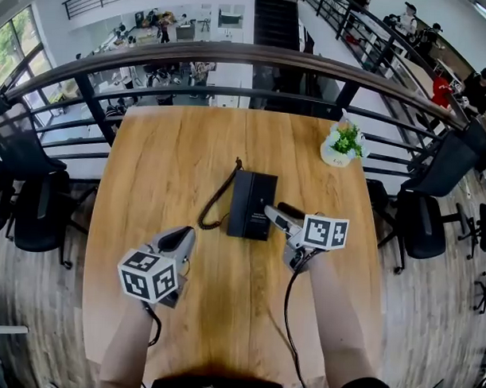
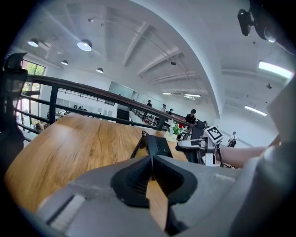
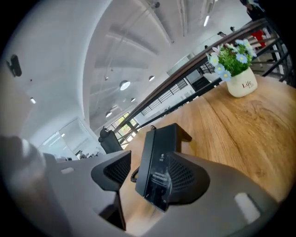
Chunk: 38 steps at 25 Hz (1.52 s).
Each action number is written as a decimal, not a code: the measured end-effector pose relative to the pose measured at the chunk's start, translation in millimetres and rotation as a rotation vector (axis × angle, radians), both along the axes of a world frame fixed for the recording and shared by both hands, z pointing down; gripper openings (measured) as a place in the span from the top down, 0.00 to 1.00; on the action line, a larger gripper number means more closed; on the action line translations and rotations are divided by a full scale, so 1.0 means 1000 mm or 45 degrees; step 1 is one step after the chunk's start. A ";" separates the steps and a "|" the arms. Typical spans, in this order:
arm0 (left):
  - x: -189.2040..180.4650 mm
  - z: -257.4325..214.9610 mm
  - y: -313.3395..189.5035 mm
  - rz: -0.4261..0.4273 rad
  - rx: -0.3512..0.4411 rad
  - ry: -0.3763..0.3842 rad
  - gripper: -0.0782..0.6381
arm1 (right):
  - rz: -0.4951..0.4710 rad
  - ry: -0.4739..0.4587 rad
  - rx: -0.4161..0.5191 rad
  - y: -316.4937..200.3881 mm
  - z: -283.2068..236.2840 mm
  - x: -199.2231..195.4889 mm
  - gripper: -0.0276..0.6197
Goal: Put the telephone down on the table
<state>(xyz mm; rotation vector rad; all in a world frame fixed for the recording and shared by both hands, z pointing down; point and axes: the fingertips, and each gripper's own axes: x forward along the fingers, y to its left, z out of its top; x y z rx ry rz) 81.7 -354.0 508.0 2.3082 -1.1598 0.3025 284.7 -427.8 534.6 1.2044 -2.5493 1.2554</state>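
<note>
The black telephone (image 1: pixel 251 204) rests on the wooden table (image 1: pixel 164 163) near its middle, its coiled cord (image 1: pixel 215 200) trailing off to the left. My right gripper (image 1: pixel 278 217) reaches in at the phone's near right corner. In the right gripper view its jaws stand wide, so this gripper (image 3: pixel 155 166) is open: the telephone (image 3: pixel 157 162) lies close against the right-hand pad, while the left-hand pad is well apart from it. My left gripper (image 1: pixel 178 241) hovers at the near left, away from the phone, shut (image 2: pixel 151 166) on nothing. From there the telephone (image 2: pixel 159 146) shows ahead.
A small potted plant (image 1: pixel 343 143) in a white pot stands at the table's far right corner. A curved black railing (image 1: pixel 232 57) runs behind the table's far edge. Black office chairs (image 1: pixel 28 198) stand on both sides of the table.
</note>
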 end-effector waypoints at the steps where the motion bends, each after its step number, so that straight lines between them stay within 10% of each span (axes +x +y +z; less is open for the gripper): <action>1: -0.003 -0.004 0.005 0.004 0.008 0.003 0.87 | -0.012 0.020 0.025 0.008 -0.006 -0.005 0.58; 22: -0.082 -0.030 0.126 0.132 0.024 0.079 0.87 | 0.105 0.269 0.332 0.156 -0.080 -0.108 0.84; 38: -0.139 0.004 0.182 0.435 -0.030 0.090 0.87 | 0.477 0.377 0.331 0.264 -0.050 -0.155 0.96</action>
